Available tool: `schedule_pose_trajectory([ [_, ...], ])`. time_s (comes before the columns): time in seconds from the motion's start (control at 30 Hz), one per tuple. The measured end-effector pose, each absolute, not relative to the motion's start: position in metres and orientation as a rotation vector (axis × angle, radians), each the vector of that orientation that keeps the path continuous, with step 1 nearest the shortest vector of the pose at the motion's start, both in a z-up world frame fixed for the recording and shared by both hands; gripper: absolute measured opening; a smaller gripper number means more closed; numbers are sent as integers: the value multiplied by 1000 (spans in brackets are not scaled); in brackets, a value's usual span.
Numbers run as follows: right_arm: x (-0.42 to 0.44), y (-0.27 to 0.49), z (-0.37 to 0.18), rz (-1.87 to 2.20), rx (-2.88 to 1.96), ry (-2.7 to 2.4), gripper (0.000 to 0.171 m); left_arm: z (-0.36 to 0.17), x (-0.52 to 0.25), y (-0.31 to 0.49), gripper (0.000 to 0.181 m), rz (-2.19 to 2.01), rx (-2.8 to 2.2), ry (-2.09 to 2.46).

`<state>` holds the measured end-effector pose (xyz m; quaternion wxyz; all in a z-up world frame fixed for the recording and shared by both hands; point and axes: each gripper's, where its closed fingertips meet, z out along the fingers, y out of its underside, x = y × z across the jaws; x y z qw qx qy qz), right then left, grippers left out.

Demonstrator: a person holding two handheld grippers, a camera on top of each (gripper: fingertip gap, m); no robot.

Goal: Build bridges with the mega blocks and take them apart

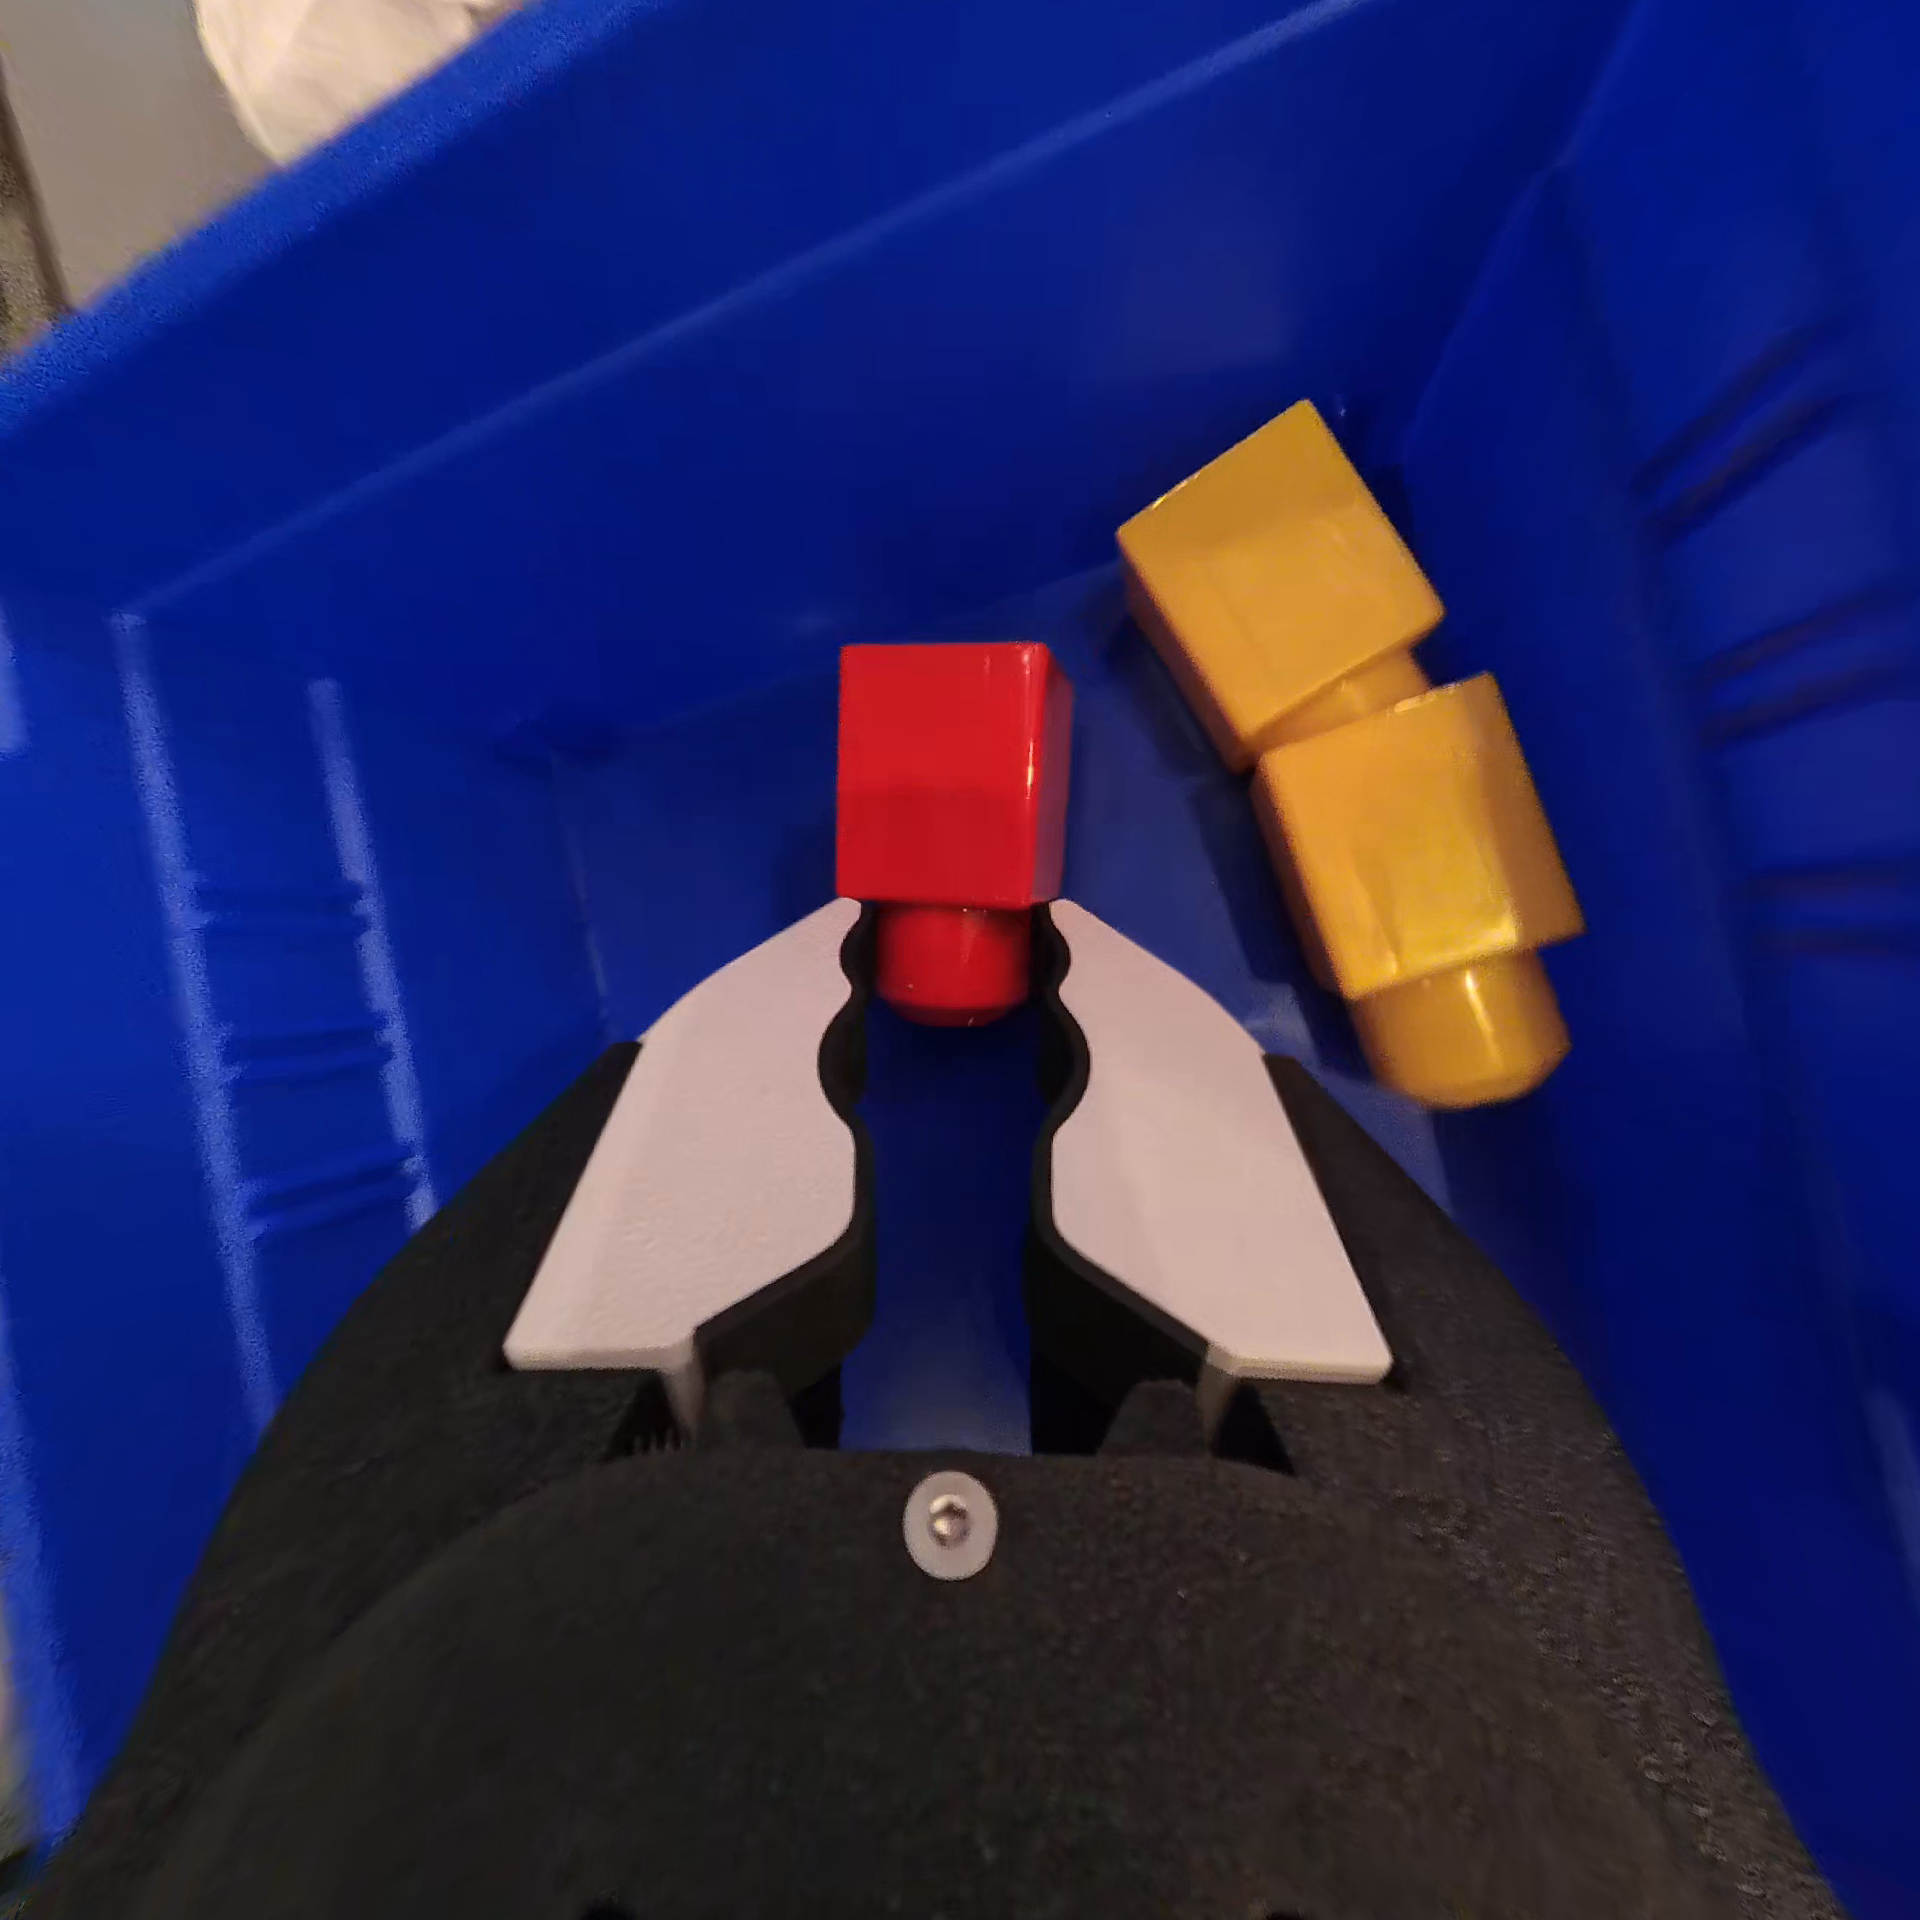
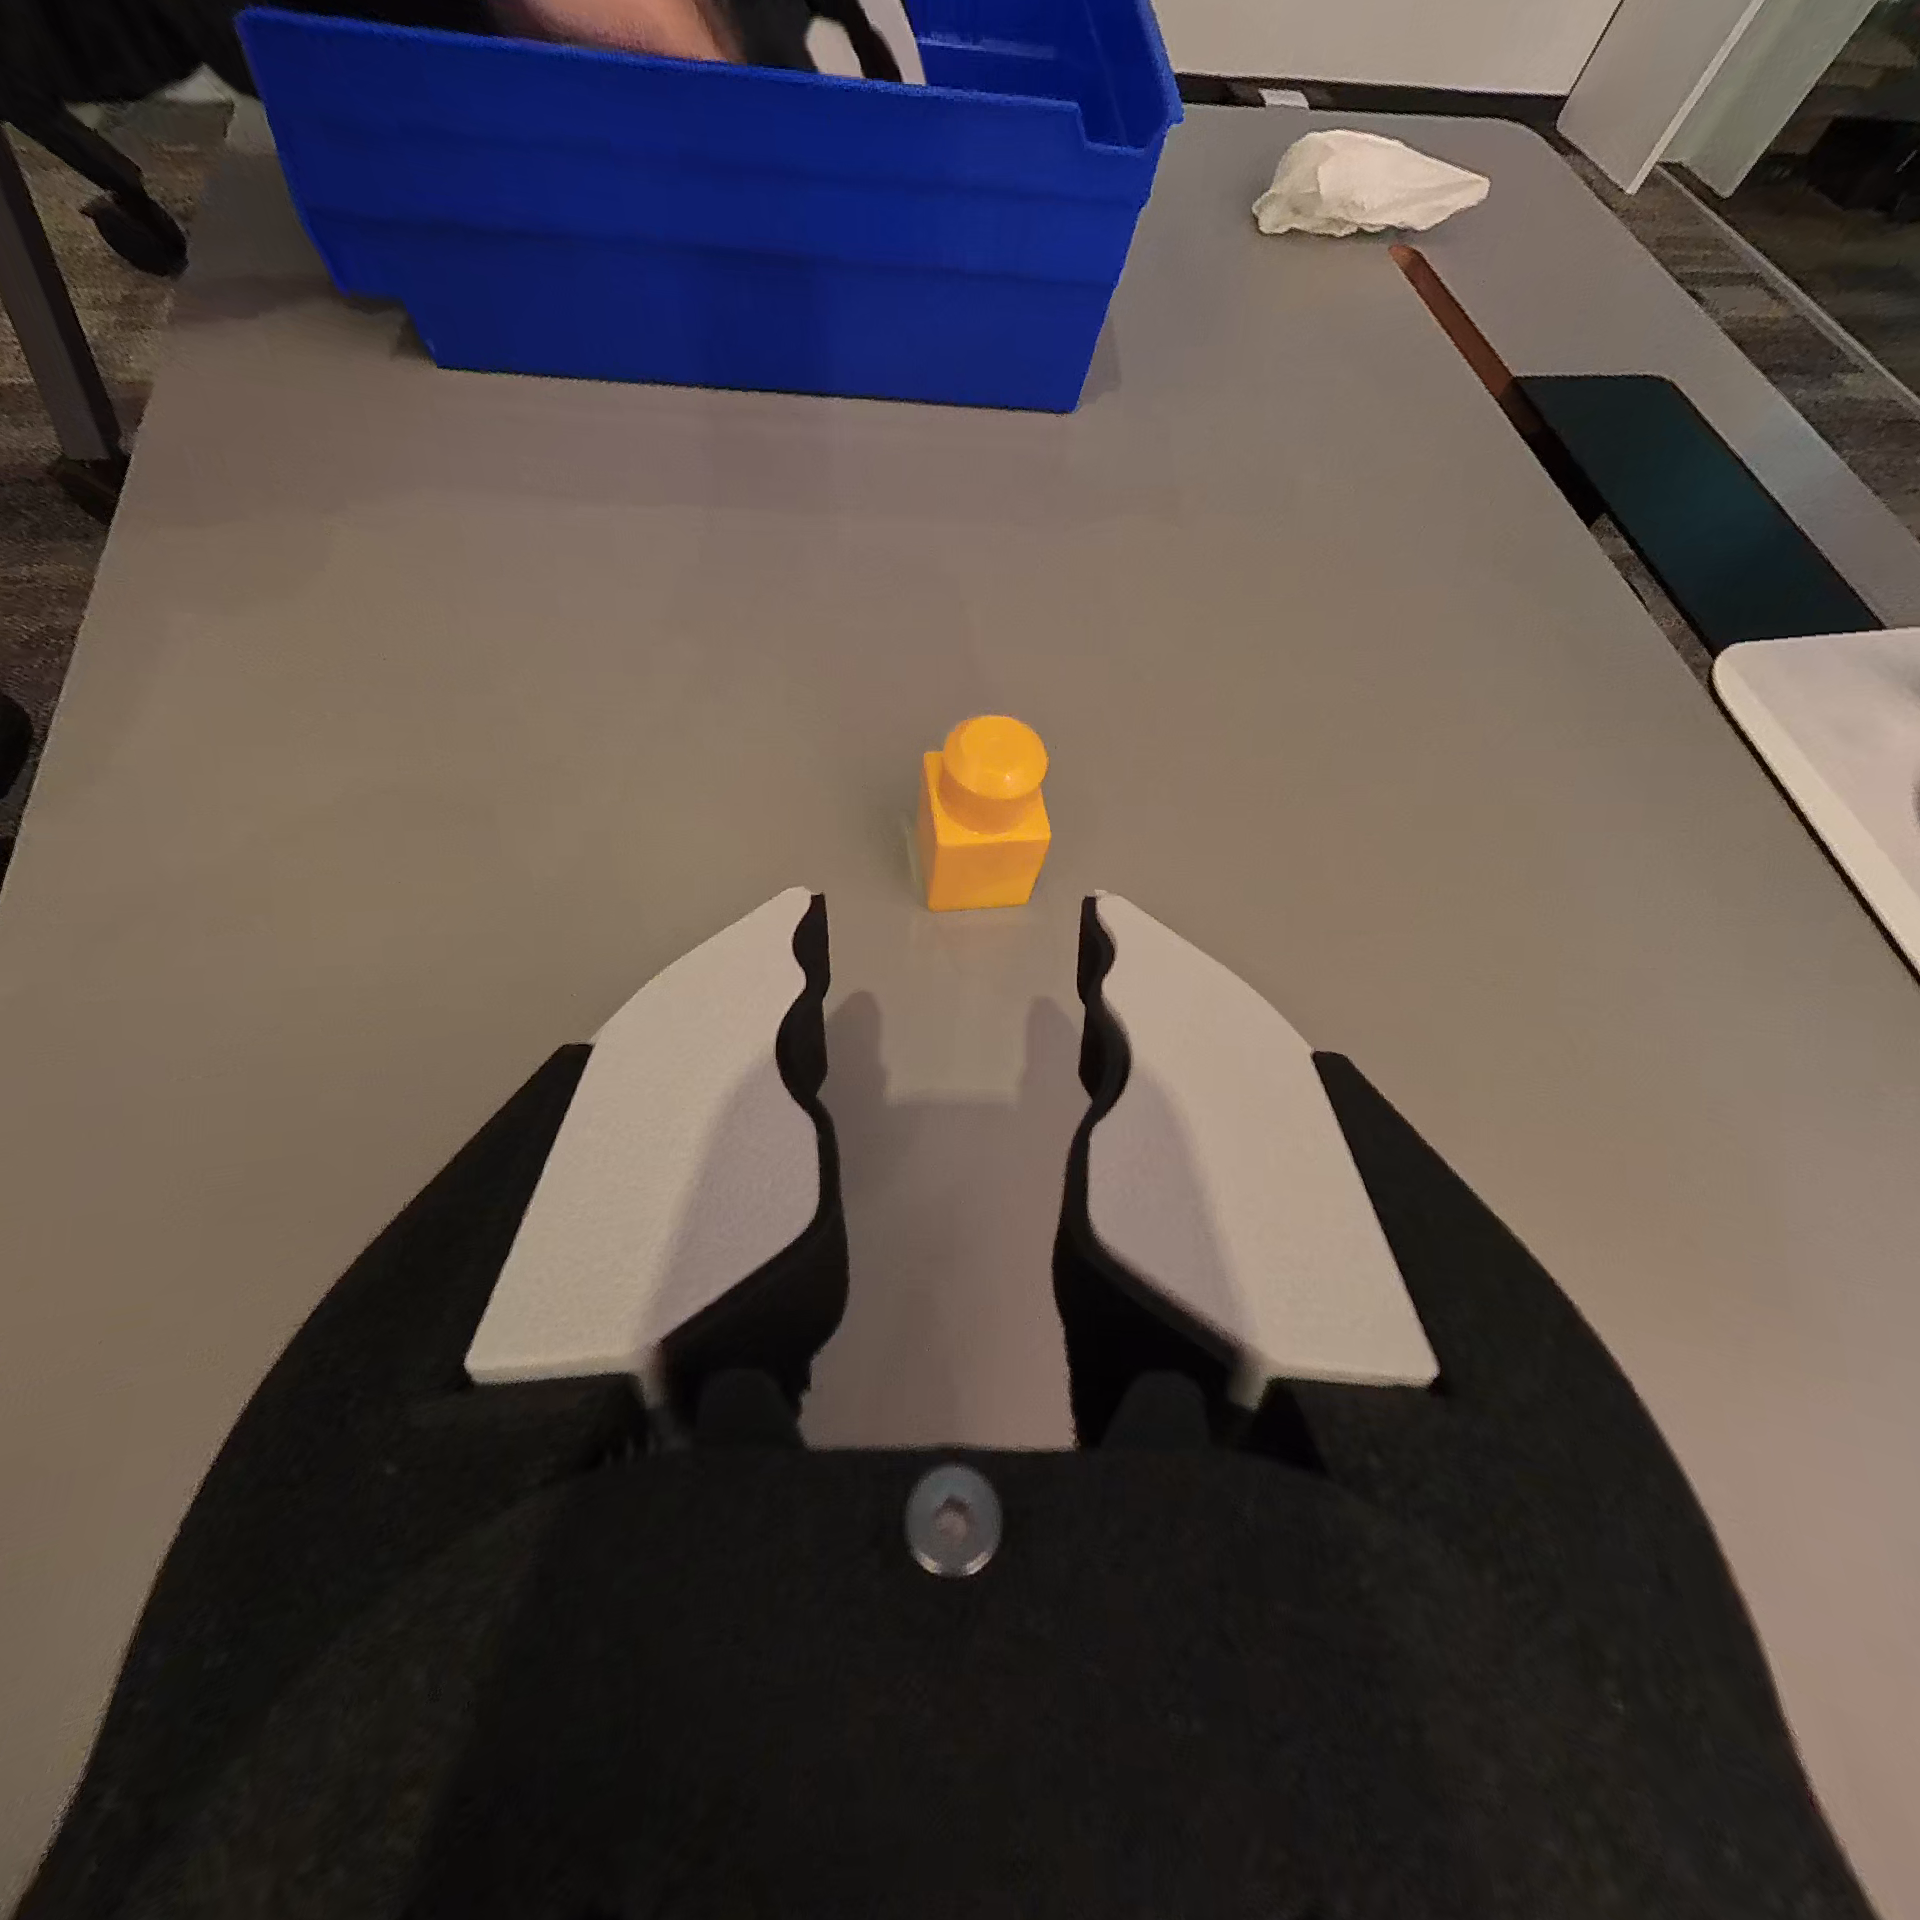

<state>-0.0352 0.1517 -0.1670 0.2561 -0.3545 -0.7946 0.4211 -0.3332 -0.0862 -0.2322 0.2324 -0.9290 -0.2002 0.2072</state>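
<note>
Reaching into the blue bin point(image 1: 727, 416), left claw point(image 1: 954, 920) pinches the red block's point(image 1: 951, 769) stud; next, lift. Right claw point(image 2: 954, 909) gapes, yellow block point(image 2: 982, 831) at 12 o'clock.

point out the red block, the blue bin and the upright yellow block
red block point(image 1: 940, 774): left wrist view, its square body
blue bin point(image 2: 717, 249): right wrist view, its near outer wall
yellow block point(image 2: 982, 852): right wrist view, its front face

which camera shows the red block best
The left wrist view: the red block fills the centre, its stud between the left gripper fingertips inside the blue bin. The right wrist view shows none of it.
</note>
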Motion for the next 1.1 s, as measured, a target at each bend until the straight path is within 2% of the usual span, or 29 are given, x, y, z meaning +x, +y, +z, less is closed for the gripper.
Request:
schedule_pose_trajectory([
  [0.23, -35, 128, -144, 1085, -772, -2259, 45, -135, -288, -106, 30, 541, -2519, -215],
  [0.33, -39, 103, -117, 1032, -602, -2291, 46, -97, -246, -92, 29, 564, -2545, 23],
  [0.43, -43, 74, -89, 977, -441, -2290, 47, -82, -193, -59, 29, 569, -2554, 296],
  [0.6, -48, 45, -69, 956, -341, -2289, 48, -102, -109, 5, 29, 412, -2505, 607],
  [0.9, -34, 52, -108, 992, -505, -2457, 49, -134, -46, 53, 29, 289, -2494, 807],
  [0.97, -30, 54, -119, 966, -532, -2507, 46, -136, -40, 56, 29, 300, -2504, 836],
  [1.03, -29, 56, -123, 968, -552, -2509, 33, -140, -33, 57, 29, 259, -2517, 848],
  [1.1, -28, 60, -125, 980, -570, -2507, 32, -141, -31, 59, 29, 267, -2513, 845],
])
